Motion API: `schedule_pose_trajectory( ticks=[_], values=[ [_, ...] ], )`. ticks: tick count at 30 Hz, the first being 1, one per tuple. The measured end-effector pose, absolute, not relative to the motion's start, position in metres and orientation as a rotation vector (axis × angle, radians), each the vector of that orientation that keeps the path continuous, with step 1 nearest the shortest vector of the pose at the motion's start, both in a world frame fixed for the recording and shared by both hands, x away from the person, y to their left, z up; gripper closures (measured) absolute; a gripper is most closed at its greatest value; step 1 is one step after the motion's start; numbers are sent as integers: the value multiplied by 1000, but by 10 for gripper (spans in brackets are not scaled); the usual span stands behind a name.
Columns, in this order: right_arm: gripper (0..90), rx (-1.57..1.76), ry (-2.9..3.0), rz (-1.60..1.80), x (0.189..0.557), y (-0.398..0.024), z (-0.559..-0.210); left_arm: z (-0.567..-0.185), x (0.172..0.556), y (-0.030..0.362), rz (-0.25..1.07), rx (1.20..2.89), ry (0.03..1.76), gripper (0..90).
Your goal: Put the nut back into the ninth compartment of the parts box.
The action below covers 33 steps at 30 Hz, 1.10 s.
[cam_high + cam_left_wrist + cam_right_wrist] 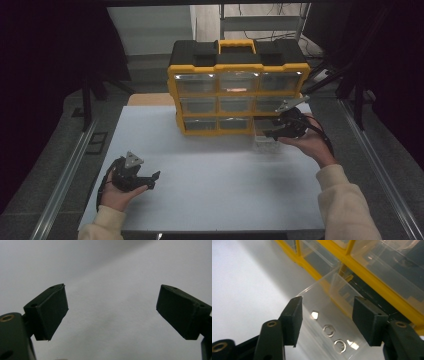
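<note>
Two grippers over one white tabletop [210,175], matte and bare across its middle, bordered by grey carpeted floor and metal rails at both sides. Dark drapes left and right; pale wall and a metal shelf frame behind. Standing upright at the far middle of the tabletop: yellow-and-black organizer case [239,87] with a yellow carry handle and a three-by-three grid of clear drawers. Pulled out from the bottom right slot and resting on the tabletop just in front of the case: clear plastic drawer [329,315], see-through walls, open at the top, its near corner between the right gripper's fingers. Lying on the drawer floor: two metal hex nuts [334,337] side by side, a further small bright piece just beyond them. Right gripper [272,131] at the drawer, fingers [293,320] released and spread, one outside the near wall, the other over the drawer, neither pressing on it. Left gripper [152,180] low at the near left, well apart from the case, fingers [50,311] released wide with only bare tabletop between them.
</note>
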State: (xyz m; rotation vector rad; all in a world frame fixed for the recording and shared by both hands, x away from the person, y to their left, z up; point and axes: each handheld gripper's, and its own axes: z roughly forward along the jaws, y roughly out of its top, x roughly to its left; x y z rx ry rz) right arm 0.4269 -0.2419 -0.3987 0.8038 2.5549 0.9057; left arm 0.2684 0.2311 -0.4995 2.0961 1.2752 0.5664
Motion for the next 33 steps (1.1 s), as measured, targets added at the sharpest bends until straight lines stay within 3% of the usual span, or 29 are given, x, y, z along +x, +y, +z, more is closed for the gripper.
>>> schedule_pose_trajectory(
  ticks=[19, 33],
  values=[
    [361, 770, 2539, 995, 388, -245, -401, -500, 268, 231, 559, 2092, 1271, 109],
    [333, 786, 2549, 1036, 372, -250, -425, -501, 267, 232, 557, 2094, 1271, 109]
  ],
)
